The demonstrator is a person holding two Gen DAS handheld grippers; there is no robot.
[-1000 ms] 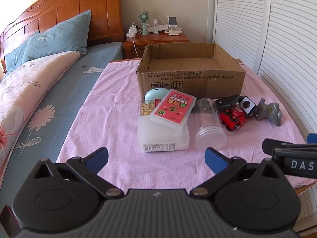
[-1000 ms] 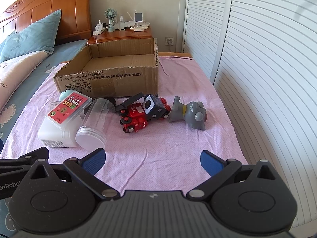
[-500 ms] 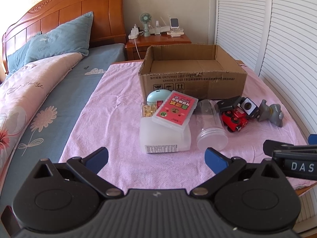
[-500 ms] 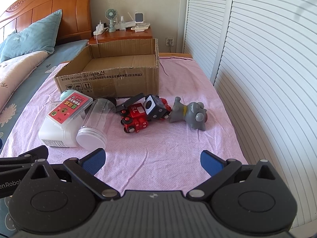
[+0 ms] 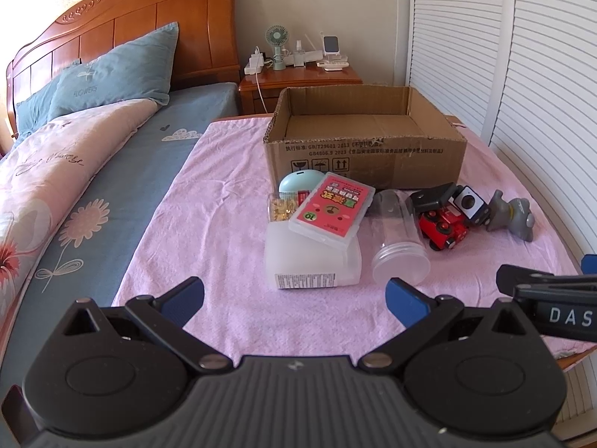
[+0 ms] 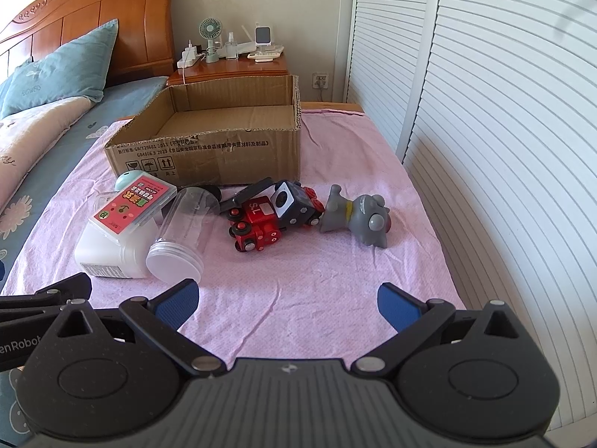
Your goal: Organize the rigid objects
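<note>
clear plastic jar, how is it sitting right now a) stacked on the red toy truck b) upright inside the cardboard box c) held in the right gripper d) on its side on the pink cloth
d: the clear plastic jar lies on its side on the pink cloth, lid end toward the camera, in front of the cardboard box.

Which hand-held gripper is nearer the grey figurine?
Right. The right hand-held gripper faces the grey figurine lying just ahead; the left hand-held gripper sits farther left, before the white container.
</note>
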